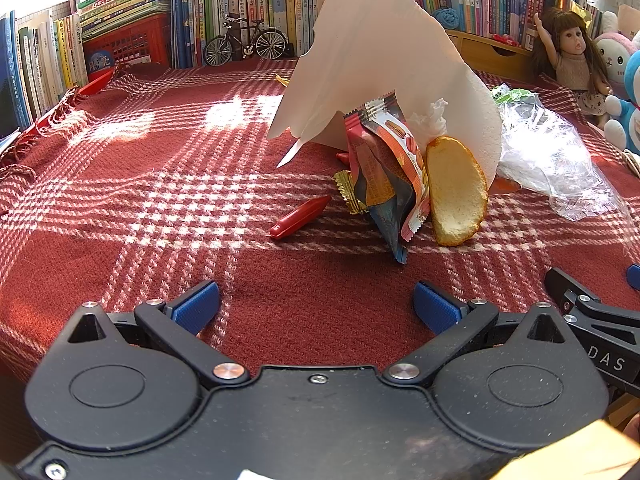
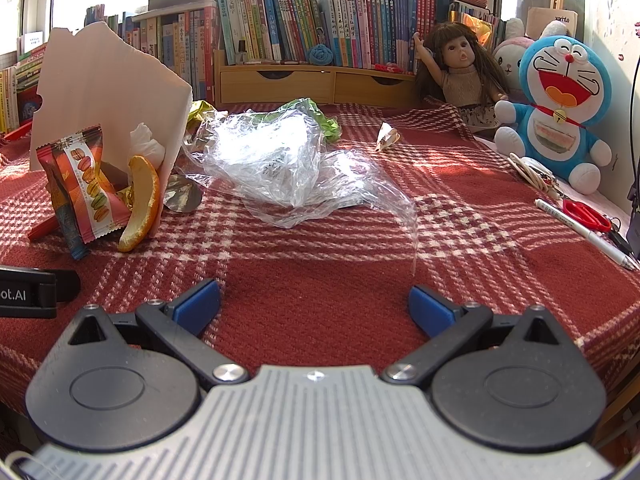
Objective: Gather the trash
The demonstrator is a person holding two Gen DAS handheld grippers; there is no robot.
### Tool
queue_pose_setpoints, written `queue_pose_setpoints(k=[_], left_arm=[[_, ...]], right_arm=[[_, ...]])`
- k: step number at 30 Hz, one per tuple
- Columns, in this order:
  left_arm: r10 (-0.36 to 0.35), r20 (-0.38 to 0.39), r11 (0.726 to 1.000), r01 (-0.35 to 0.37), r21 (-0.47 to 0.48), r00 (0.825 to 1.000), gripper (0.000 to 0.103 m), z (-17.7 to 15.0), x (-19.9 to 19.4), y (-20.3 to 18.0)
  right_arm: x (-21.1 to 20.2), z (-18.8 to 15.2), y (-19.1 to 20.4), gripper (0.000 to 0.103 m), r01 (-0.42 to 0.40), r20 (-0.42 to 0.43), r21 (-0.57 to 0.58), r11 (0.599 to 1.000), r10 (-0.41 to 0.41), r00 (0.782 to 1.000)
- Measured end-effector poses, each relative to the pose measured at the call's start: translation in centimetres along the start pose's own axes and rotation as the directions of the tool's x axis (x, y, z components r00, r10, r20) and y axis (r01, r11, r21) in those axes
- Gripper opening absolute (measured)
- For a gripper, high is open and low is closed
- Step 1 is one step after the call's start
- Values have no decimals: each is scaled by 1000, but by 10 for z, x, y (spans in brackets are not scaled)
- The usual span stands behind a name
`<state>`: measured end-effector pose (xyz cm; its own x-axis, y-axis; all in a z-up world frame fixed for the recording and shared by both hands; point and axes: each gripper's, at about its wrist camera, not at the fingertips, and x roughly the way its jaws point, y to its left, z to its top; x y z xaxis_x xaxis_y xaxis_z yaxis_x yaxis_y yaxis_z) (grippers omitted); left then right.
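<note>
A torn white paper bag (image 1: 372, 60) (image 2: 104, 80) stands on the red plaid cloth (image 1: 160, 160) with trash spilling from its mouth: a macaron snack wrapper (image 1: 396, 156) (image 2: 86, 176), an orange peel (image 1: 456, 192) (image 2: 142, 204), a crumpled tissue (image 1: 430, 120) (image 2: 146, 142) and a gold wrapper (image 1: 350, 194). A red wrapper (image 1: 298, 218) lies left of the pile. Clear crumpled plastic film (image 1: 556, 160) (image 2: 280, 160) lies right of the bag, with a green wrapper (image 2: 316, 114) behind it and a small paper scrap (image 2: 386, 136) farther right. My left gripper (image 1: 316, 306) and right gripper (image 2: 314, 304) both stand open, short of the trash.
Books (image 2: 280, 20) and a wooden drawer shelf (image 2: 312, 80) line the back. A doll (image 2: 460, 72), a blue plush (image 2: 560, 108), red scissors (image 2: 586, 214), a pen (image 2: 584, 232) and a cord (image 2: 532, 172) sit at right. A model bicycle (image 1: 244, 42) and red crate (image 1: 132, 46) stand at far left.
</note>
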<state>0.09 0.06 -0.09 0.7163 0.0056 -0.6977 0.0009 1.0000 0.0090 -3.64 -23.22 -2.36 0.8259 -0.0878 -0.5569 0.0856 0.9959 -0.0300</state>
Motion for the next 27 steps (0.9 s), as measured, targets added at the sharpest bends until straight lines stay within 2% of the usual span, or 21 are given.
queue_pose_setpoints(k=[7,14,19,23,27], left_arm=[[-1,2,1000,1,2,1000,103,0,0,0],[-23,30,1000,22,16,999,103,-4,-3,3],[-45,60,998,42,42,997,103,-7,-3,6],[-64,55,998,63,26,996,103,-6,-6,10],[-100,69,994,103,-29,993,97,-1,-11,19]], right_arm=[[0,0,2,103,-2,-7,3,1000,2,1000],[0,0,-1,103,-8,4,4,1000,8,1000],[1,6,-4,103,-27,-20,1,1000,27,999],[-1,14,-12,103,-72,-28,16,997,72,997],[-10,26,-18,103,-93,24,22,995,93,995]])
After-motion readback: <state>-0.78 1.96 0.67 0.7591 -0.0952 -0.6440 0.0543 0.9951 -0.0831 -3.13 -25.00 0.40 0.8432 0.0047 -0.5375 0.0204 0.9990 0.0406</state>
